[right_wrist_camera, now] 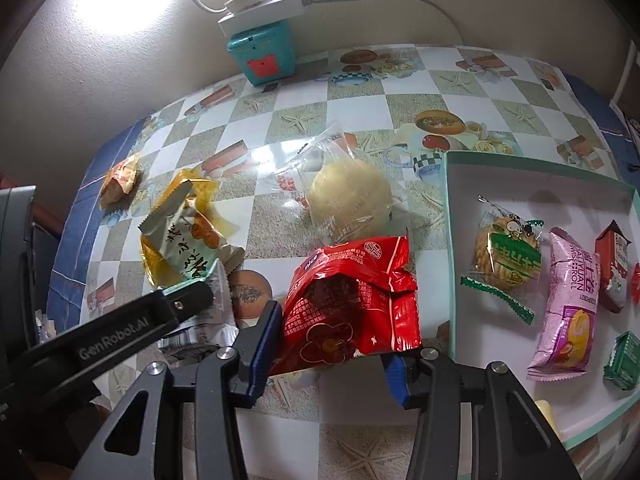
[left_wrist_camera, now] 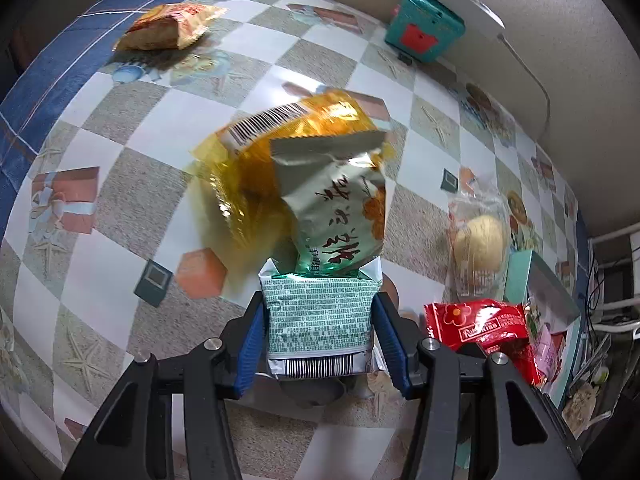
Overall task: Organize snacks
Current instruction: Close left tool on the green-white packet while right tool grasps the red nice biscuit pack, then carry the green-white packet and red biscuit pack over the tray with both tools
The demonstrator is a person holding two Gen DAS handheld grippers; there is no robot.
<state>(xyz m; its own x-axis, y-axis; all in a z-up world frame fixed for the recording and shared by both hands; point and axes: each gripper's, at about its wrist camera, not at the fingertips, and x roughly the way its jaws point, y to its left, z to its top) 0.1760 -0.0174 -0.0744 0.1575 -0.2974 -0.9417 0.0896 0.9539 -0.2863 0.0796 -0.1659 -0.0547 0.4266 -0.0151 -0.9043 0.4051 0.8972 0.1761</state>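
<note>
Packet [right_wrist_camera: 348, 300] reads "RuiuRise".

The left gripper [left_wrist_camera: 320, 332] holds a snack packet [left_wrist_camera: 320, 320], a second packet [left_wrist_camera: 336, 208] lying over its far end. To the right, the right gripper [right_wrist_camera: 326, 344] grips another packet [right_wrist_camera: 352, 300] (bun [right_wrist_camera: 352, 196] behind it), with the tray [right_wrist_camera: 450, 240] of snacks farther right.

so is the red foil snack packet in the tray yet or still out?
Out. The red foil snack packet sits between the right gripper fingers over the checkered tablecloth, left of the white tray.
</note>
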